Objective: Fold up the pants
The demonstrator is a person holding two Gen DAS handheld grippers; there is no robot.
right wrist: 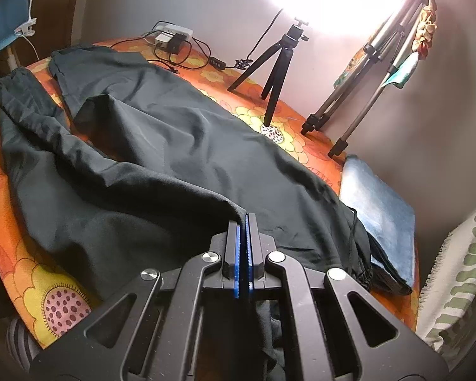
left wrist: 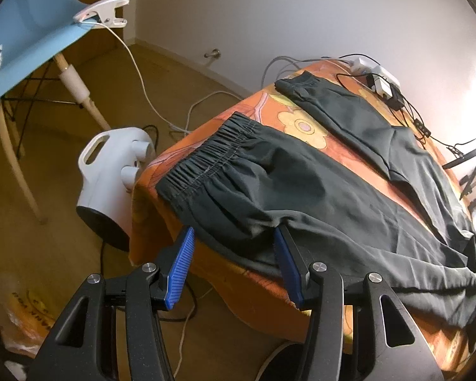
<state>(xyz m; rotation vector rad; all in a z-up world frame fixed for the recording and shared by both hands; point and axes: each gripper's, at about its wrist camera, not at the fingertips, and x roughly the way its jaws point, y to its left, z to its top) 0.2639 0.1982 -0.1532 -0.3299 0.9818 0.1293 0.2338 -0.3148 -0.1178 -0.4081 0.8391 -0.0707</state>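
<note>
The dark grey-green fabric pants (right wrist: 161,158) are sprawled across the orange flower-print bed cover (right wrist: 57,298), legs splayed apart. The right gripper (right wrist: 245,222) has its blue pads pinched shut on a raised fold of the pants near the cover's front edge. The left gripper (left wrist: 234,238) sits about half open at the elastic leg cuff (left wrist: 206,162) – the cloth's edge lies between its pads, but they aren't pressing it.

Dark green pants (left wrist: 317,197), orange floral cloth (left wrist: 301,123)
</note>
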